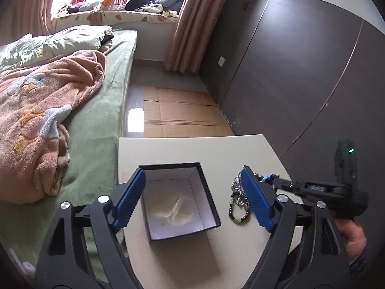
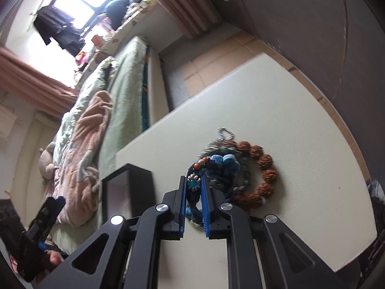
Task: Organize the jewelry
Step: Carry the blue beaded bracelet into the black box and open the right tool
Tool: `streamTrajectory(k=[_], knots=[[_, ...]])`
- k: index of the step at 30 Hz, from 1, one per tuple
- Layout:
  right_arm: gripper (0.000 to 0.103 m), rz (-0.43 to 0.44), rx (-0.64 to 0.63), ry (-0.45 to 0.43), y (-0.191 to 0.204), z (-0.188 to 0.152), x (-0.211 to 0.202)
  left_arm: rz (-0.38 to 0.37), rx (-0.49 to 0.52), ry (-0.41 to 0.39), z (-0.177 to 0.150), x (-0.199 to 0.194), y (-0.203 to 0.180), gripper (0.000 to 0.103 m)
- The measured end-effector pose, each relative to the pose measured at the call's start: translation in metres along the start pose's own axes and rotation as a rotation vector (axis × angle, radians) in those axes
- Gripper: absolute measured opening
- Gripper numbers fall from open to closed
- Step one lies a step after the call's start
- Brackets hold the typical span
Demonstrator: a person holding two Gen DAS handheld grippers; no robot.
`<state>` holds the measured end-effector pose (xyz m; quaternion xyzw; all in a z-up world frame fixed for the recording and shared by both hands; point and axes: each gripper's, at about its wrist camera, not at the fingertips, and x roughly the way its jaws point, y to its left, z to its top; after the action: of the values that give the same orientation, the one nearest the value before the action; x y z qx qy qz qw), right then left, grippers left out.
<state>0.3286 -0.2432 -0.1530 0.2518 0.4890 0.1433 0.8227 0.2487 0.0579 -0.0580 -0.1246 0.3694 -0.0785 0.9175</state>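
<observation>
An open black box (image 1: pixel 182 200) with a white lining stands on the cream table (image 1: pixel 192 149); it also shows in the right wrist view (image 2: pixel 130 192). My left gripper (image 1: pixel 192 183) is open and empty, its fingers either side of the box. A jewelry pile lies right of the box: a dark bead bracelet with green beads (image 1: pixel 237 213), a silver chain (image 2: pixel 223 134) and a brown bead bracelet (image 2: pixel 264 175). My right gripper (image 2: pixel 193 180) is shut on a blue corded bracelet (image 2: pixel 193 184) at the pile; it shows in the left wrist view (image 1: pixel 272 178).
A bed (image 1: pixel 101 125) with a pink blanket (image 1: pixel 36 120) borders the table's left side. Dark wardrobe doors (image 1: pixel 288 72) stand right of the table. Flattened cardboard (image 1: pixel 178 113) lies on the floor beyond the far edge.
</observation>
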Motion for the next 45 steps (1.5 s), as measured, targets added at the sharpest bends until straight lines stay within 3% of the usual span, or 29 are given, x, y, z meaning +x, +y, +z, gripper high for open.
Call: streamTrajectory(k=[5,8,18,20,21,22,23,27,29,39,45], knots=[[0.011,0.061,-0.076,-0.018,0.036,-0.001,-0.017,0.083,-0.045,-0.005,-0.002,-0.009,0.022,0.098],[0.011,0.086,-0.105,-0.017,0.056,-0.002,-0.018,0.132,-0.054,0.007,-0.004,-0.012,0.033,0.098],[0.012,0.171,-0.201,0.062,0.120,-0.015,0.013,0.193,-0.065,0.086,-0.011,-0.027,0.066,0.098],[0.018,0.162,-0.239,0.084,0.132,-0.020,0.024,0.195,-0.067,0.086,-0.013,-0.032,0.071,0.098],[0.028,0.158,-0.240,0.090,0.133,-0.021,0.027,0.185,-0.069,0.075,-0.014,-0.036,0.073,0.098],[0.067,0.154,-0.236,0.081,0.134,-0.021,0.028,0.173,-0.072,0.061,-0.015,-0.039,0.074,0.098],[0.090,0.154,-0.238,0.052,0.134,-0.021,0.024,0.167,-0.072,0.045,-0.017,-0.043,0.075,0.098],[0.090,0.107,-0.273,0.018,0.127,-0.018,0.013,0.171,-0.066,0.039,-0.017,-0.044,0.073,0.098],[0.096,0.066,-0.271,0.001,0.118,-0.015,0.008,0.166,-0.074,0.037,-0.017,-0.043,0.070,0.098],[0.096,-0.207,-0.284,-0.079,0.060,-0.003,-0.027,0.041,-0.031,0.031,-0.010,-0.026,0.023,0.098],[0.096,-0.197,-0.219,-0.067,0.024,0.003,-0.037,-0.034,0.008,0.062,-0.007,-0.006,-0.013,0.098]])
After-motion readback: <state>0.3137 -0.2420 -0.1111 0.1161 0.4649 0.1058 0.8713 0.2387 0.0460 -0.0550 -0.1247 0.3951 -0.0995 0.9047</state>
